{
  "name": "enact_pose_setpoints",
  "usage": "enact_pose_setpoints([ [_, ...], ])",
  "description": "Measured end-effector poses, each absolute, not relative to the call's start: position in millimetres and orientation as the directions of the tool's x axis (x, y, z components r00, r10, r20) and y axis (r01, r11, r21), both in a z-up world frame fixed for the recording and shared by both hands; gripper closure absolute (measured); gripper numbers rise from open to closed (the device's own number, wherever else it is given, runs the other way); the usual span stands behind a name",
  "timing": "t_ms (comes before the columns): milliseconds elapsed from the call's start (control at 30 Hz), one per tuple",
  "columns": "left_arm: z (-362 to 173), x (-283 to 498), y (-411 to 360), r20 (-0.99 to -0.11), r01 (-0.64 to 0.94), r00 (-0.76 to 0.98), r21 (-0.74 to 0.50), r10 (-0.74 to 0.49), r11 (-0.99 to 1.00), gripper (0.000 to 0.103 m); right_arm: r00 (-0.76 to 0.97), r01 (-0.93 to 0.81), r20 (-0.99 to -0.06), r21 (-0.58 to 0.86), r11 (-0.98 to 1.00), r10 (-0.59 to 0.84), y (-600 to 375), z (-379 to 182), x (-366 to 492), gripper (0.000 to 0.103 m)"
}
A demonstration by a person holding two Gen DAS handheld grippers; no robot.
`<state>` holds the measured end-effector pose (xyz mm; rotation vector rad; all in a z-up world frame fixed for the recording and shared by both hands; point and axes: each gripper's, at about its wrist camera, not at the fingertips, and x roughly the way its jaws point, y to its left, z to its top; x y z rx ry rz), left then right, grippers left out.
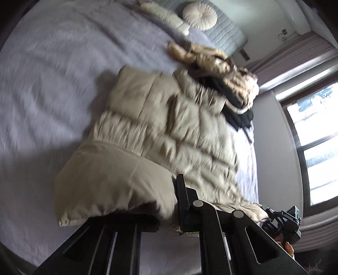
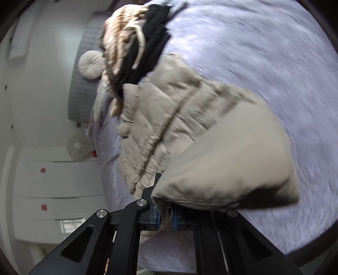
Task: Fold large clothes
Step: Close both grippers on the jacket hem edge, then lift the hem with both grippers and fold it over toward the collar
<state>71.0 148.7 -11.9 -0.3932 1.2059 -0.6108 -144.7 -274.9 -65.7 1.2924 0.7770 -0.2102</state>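
Observation:
A beige quilted puffer coat [image 1: 169, 127] lies lengthways on a lilac bedspread [image 1: 52, 84], its hem end lifted off the bed. My left gripper [image 1: 169, 203] is shut on the hem's left corner, and the fabric drapes over its fingers. In the right wrist view the same coat [image 2: 179, 118] stretches away from me. My right gripper [image 2: 165, 220] is shut on the hem's other corner, with cloth pinched between its blue pads [image 2: 155, 217]. The other gripper [image 1: 283, 220] shows at the lower right of the left wrist view, at the coat's edge.
A heap of other clothes, tan patterned and black [image 1: 228, 84], lies at the coat's far end. A round cream cushion [image 1: 199, 15] leans on the grey padded headboard [image 1: 226, 36]. A window [image 1: 312, 143] is on one side, white drawers [image 2: 52, 179] on the other.

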Motion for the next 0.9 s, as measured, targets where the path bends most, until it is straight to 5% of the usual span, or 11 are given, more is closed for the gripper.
enact_pose_setpoints([
  [333,22.8,188.2,80.8,-0.755,0.231,0.366,-0.492,-0.543,0.840,0.090,0.696,0.428,-0.625,0.756,0.495,0.354,-342.0,-17.5,27.4,0.094],
  [800,-106.4,307.0,29.6,-0.884,0.140,0.229,-0.385,-0.408,0.912,0.089,0.576,0.578,-0.723,0.691,0.435,0.383,-379.3,-146.6,152.8,0.094],
  [900,-109.4,314.9,23.8,-0.890,0.160,0.213,-0.376,-0.404,0.913,0.081,0.563,0.586,-0.736,0.676,0.447,0.376,-380.7,-156.0,161.0,0.093],
])
